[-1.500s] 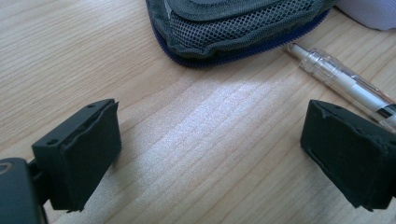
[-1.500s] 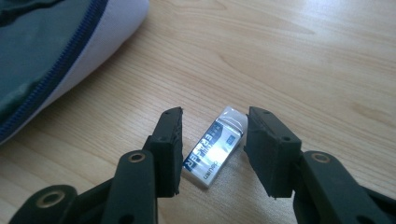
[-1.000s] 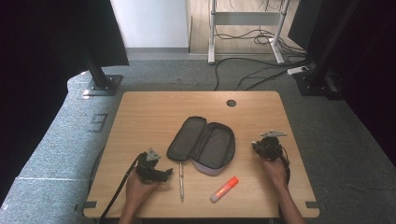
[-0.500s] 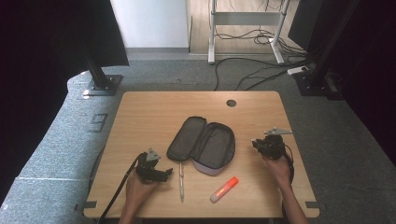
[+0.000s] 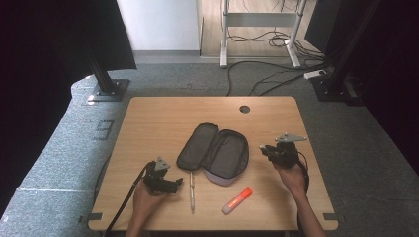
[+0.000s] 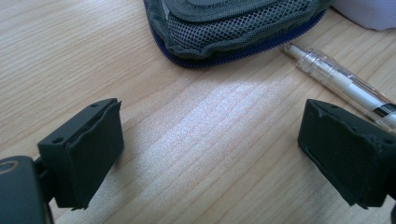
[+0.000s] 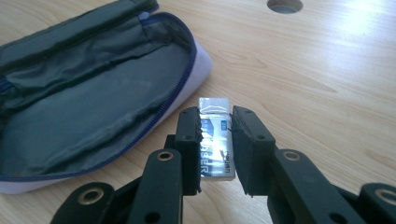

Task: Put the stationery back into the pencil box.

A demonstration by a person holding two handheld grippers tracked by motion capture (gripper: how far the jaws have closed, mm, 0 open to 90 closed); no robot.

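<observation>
An open grey pencil case (image 5: 213, 152) with a lilac outside lies in the middle of the wooden table (image 5: 158, 116); its dark lining (image 7: 88, 98) shows in the right gripper view. My right gripper (image 7: 215, 140) is shut on a small eraser (image 7: 215, 148) in a printed sleeve, held just off the table to the right of the case. In the high view that gripper (image 5: 269, 149) hangs right of the case. My left gripper (image 6: 210, 154) rests open on the table, nothing between its jaws, near the case's mesh edge (image 6: 233, 23). A clear pen (image 6: 341, 81) lies by its right jaw.
An orange highlighter (image 5: 237, 200) lies near the front edge, right of the pen (image 5: 191, 190). A round cable hole (image 5: 244, 108) sits at the table's back. Black stands and cables crowd the floor behind the table.
My right gripper has risen a little with the eraser in it. The left gripper has stayed where it was.
</observation>
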